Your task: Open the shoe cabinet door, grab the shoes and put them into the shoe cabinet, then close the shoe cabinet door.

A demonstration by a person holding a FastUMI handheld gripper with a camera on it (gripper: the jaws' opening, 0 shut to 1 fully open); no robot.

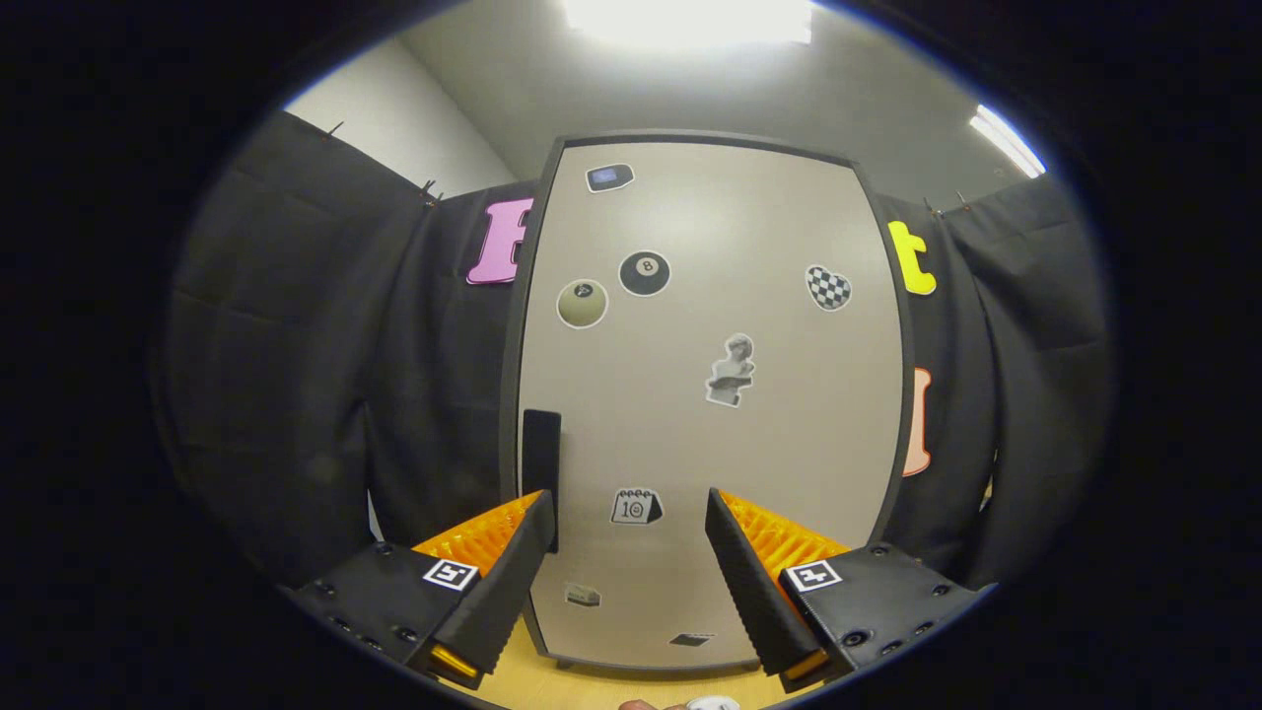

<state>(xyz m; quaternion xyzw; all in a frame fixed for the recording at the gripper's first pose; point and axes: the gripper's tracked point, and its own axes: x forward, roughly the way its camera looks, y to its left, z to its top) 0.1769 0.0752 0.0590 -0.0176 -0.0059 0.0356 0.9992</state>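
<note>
The shoe cabinet [710, 394] stands straight ahead, a tall beige door in a dark frame, dotted with several stickers, and the door is closed. A dark vertical handle [541, 463] sits on the door's left edge, just above and beyond my left fingertip. My gripper [628, 503] is open, its fingers spread wide in front of the lower part of the door with nothing between them. A small pale rounded thing [712, 703] peeks in at the very bottom below the fingers; I cannot tell what it is.
Black cloth walls [325, 394] flank the cabinet on both sides. A wooden floor or tabletop [552, 680] shows under the cabinet's base. Ceiling lights [690, 20] glow overhead.
</note>
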